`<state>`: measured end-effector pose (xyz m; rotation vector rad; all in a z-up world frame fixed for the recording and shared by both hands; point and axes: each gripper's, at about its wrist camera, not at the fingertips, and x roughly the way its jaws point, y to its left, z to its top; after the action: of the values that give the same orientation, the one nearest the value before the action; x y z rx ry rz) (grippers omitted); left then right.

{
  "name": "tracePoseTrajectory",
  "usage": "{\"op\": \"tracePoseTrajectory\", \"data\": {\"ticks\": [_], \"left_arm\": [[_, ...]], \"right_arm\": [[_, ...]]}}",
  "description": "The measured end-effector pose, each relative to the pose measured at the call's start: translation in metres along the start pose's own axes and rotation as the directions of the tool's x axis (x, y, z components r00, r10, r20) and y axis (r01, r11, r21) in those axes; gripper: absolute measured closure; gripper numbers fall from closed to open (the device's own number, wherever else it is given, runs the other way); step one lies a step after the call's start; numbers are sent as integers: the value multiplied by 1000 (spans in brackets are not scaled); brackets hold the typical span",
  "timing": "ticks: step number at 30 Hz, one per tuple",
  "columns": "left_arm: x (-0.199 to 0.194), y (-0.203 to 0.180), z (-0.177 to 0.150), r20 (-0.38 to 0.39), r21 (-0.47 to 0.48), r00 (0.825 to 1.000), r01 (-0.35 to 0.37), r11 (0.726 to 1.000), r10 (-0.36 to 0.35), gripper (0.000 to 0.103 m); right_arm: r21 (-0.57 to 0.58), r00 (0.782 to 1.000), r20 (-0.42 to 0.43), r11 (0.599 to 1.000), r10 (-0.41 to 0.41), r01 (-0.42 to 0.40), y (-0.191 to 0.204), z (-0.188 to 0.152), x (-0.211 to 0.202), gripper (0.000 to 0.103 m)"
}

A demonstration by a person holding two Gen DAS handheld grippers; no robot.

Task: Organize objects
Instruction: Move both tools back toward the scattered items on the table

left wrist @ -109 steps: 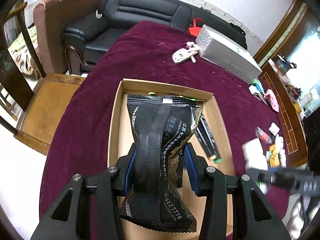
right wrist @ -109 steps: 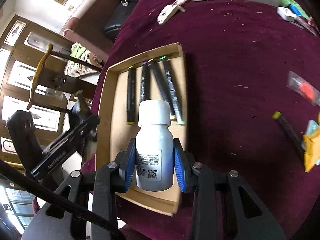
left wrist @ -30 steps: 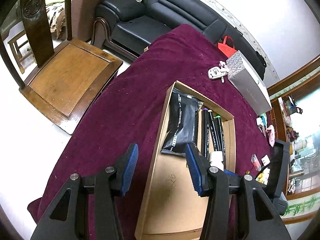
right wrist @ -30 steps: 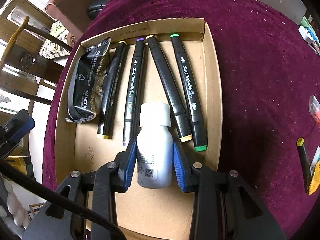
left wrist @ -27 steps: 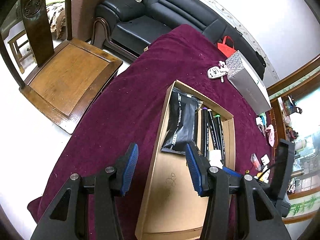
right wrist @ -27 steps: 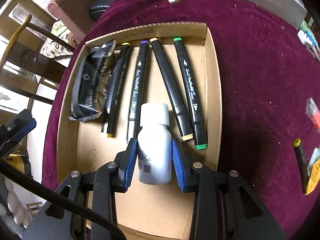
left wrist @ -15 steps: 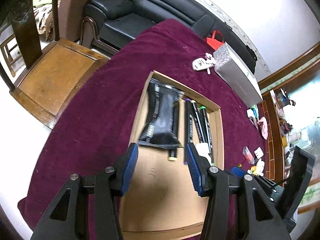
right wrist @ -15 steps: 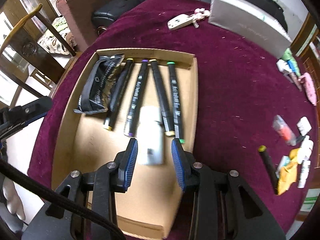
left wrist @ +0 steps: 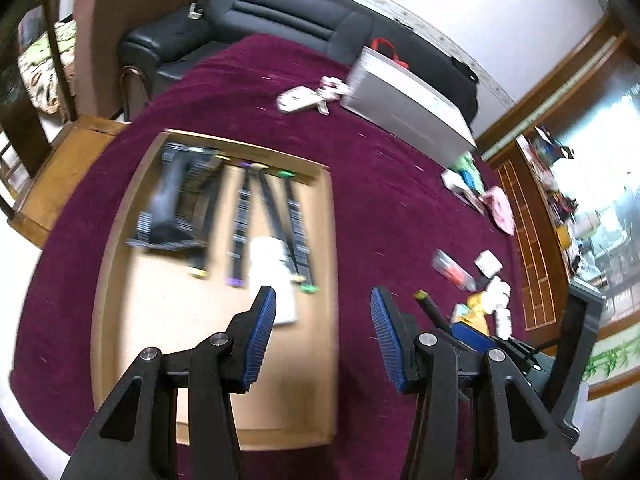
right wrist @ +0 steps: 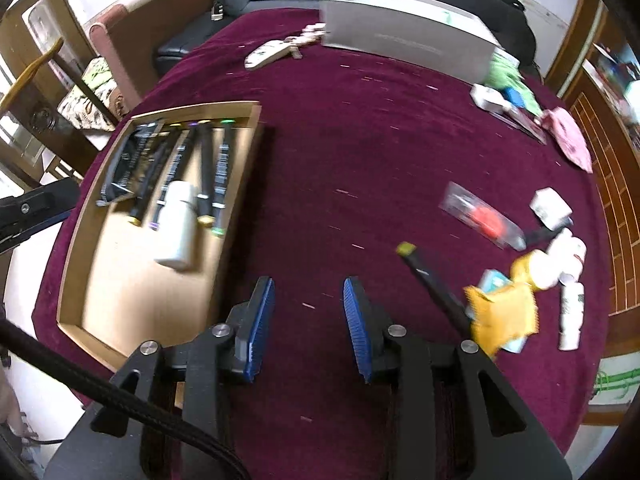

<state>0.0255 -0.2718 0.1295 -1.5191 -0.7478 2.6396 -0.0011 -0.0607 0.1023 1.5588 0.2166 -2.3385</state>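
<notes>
A shallow cardboard tray [left wrist: 116, 320] [right wrist: 104, 304] lies on the maroon tablecloth. It holds a black foil packet [left wrist: 168, 204] [right wrist: 128, 160], several black markers [left wrist: 294, 220] [right wrist: 222, 168] and a white bottle [left wrist: 272, 272] [right wrist: 178, 224] lying on its side. My left gripper [left wrist: 322, 334] is open and empty above the tray's right edge. My right gripper [right wrist: 308, 326] is open and empty over bare cloth to the right of the tray. A loose black marker with a yellow cap [right wrist: 432, 280] [left wrist: 430, 308] lies right of it.
To the right lie a yellow packet [right wrist: 502, 316], small white bottles [right wrist: 570, 312], a clear packet with a red item [right wrist: 482, 216] and a small white box [right wrist: 550, 206]. A silver box [right wrist: 404, 36] and a key fob [right wrist: 266, 54] sit at the back. A black sofa stands behind the table.
My right gripper let go of the white bottle in the tray, drew back and swung right. My left gripper, having left the black packet in the tray earlier, also swung right.
</notes>
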Motion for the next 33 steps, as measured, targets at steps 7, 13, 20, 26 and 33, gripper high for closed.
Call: {"op": "tracePoseTrajectory", "data": {"ticks": [7,13,20,26,33], "left_arm": [[36,-77,-26,-60,36,998,8,999,-6,59],[88,-117,-43,-154,45,988,-15,999,21,59],[151,-142,-51,-244,-3,967,-74,997,71,60],[179,-164,-41,-184,-2,972,-147,989,144,60],[193,-170,-47,-124,76,954,-265,961,273,60]], "right_arm": [[46,1000,-6,999,-11,11,-80,-19,-8,69],[140,1000,-24,990,-18,21,-148,-39,-6,68],[304,998,-65,952,-6,25,-218,-66,0,68],[359,997,-75,933,8,20,-242,-79,0,68],[363,998,-61,932,16,7,-250,-85,-5,68]]}}
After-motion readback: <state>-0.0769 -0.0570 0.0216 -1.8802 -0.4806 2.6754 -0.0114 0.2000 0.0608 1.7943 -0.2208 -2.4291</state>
